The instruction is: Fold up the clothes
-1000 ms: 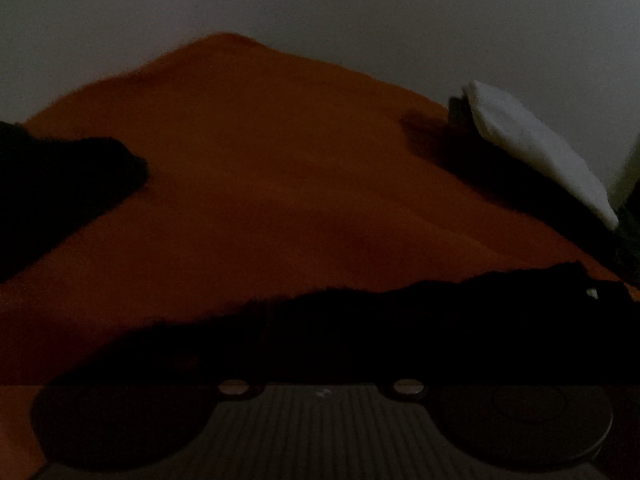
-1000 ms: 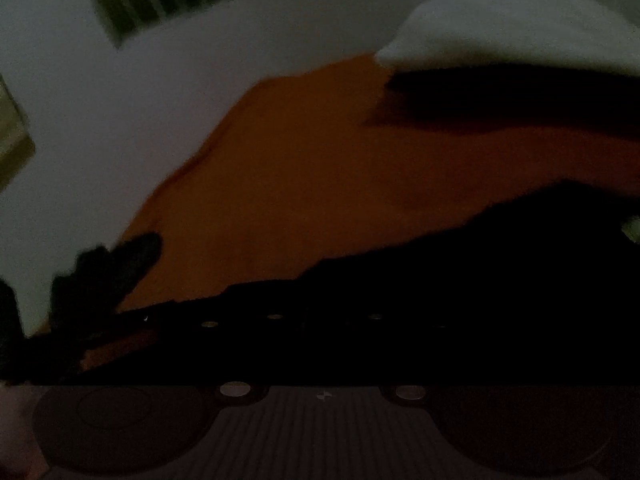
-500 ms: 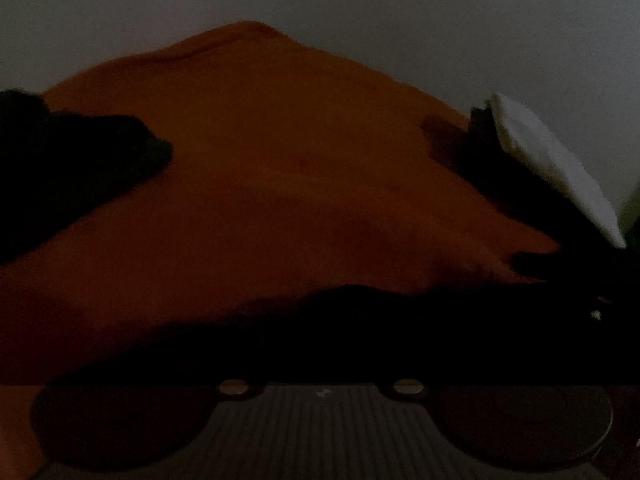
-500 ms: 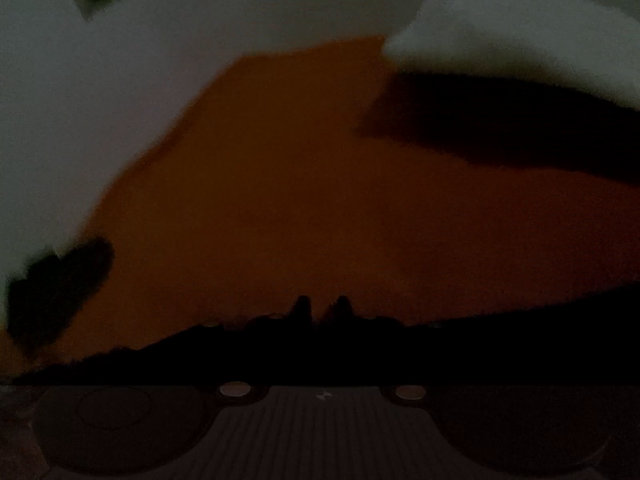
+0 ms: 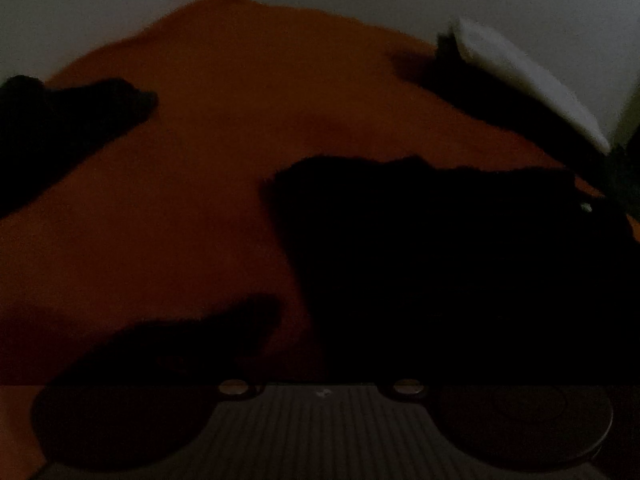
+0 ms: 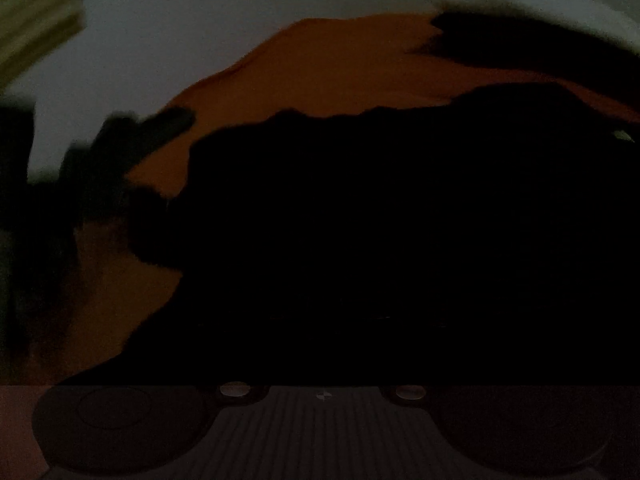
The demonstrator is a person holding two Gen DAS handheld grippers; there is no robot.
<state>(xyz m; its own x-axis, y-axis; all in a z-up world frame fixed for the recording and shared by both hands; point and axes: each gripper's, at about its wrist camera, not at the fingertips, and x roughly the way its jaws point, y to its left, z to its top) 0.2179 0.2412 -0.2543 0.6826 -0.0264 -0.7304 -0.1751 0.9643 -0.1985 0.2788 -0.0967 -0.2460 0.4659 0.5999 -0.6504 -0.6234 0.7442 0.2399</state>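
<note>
Very dim. Dark crumpled cloth garment (image 5: 440,260) on orange fabric-covered surface (image 5: 220,140); white folded cloth (image 5: 532,80) at far edge. Hand-held gripper states, L and R: cannot tell.

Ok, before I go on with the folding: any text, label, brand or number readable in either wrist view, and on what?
None can be read in either view.
Small pale tag on the black garment near its right edge: too small and dim to read.
Small mark on the ribbed gripper body at the bottom of each view: a symbol, not letters.
Orange cover, white folded item: no print visible.
</note>
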